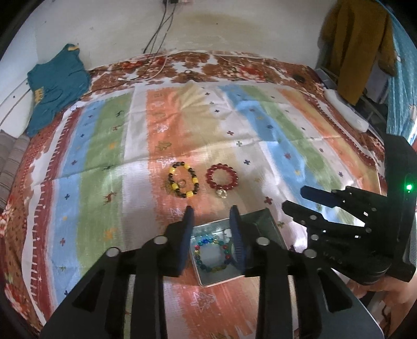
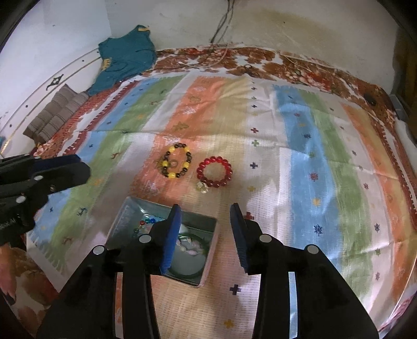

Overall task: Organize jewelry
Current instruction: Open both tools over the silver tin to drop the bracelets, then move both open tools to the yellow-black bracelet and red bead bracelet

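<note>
Two beaded bracelets lay side by side on the striped cloth (image 1: 109, 135) spread over the bed; the yellow-and-dark bracelet (image 1: 183, 183) sat to the left with a small ring (image 1: 182, 183) inside its loop, and the red bracelet (image 1: 222, 176) sat just beside it on the right, a clear crystal bead (image 1: 222, 193) touching its near edge. Nearer the cameras stood an open metal tin (image 2: 122, 216); in the left wrist view a multicoloured bracelet (image 1: 212, 254) rested on its floor, and in the right wrist view a green bangle (image 2: 194, 238) and some pale pieces showed inside too. The left gripper (image 1: 211, 220) hovered over the tin with its jaws spread wide and nothing between them; the right gripper (image 2: 206, 221) was likewise wide and empty, its left finger over the tin's right side and its right finger over bare cloth. Both grippers were well short of the two bracelets on the cloth. At the far left corner of the bed lay a teal garment (image 1: 56, 86); cables (image 1: 161, 23) ran down the wall behind; a mustard garment (image 1: 357, 44) hung at the far right.
</note>
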Motion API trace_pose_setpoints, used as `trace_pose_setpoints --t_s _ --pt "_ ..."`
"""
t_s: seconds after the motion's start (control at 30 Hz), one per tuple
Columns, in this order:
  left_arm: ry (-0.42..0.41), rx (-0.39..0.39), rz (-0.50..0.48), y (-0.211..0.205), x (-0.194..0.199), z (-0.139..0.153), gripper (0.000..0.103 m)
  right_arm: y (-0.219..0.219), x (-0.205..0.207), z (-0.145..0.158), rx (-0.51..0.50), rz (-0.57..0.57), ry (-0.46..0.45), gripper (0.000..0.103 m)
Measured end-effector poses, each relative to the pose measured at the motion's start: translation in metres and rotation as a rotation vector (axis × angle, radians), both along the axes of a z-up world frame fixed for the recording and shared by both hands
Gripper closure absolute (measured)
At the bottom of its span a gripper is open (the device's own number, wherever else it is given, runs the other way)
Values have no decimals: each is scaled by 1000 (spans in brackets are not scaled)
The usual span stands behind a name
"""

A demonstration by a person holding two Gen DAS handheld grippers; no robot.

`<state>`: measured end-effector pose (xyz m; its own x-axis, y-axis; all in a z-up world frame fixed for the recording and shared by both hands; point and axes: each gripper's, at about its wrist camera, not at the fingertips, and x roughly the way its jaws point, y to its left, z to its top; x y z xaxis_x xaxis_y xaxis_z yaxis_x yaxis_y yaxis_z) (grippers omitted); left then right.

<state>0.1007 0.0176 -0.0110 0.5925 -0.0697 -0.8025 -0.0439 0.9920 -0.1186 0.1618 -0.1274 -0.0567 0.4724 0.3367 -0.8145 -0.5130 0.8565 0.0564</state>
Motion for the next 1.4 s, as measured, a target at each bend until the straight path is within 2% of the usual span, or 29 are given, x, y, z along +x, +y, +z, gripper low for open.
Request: trace_pose_setpoints --t_s 0.17,0.27,0.33,0.5,0.73,1.1,1.4 --pt "15 -6 42 11 7 -5 64 -2 7 -4 -7 -19 19 60" --pt "32 -6 73 20 13 -11 61 0 9 -6 -15 -20 21 56" --pt "43 -8 99 27 18 -14 58 1 12 -7 -17 -23 23 49" --pt "62 -7 149 40 29 -23 47 2 20 -12 -27 -33 37 43" --pt "87 39 156 44 48 -34 42 6 33 -12 -19 -49 34 31" --pt "101 65 151 49 71 -44 35 9 57 -15 -11 -69 52 23" --pt "98 74 152 51 88 -49 31 24 68 -22 -87 -48 7 21"
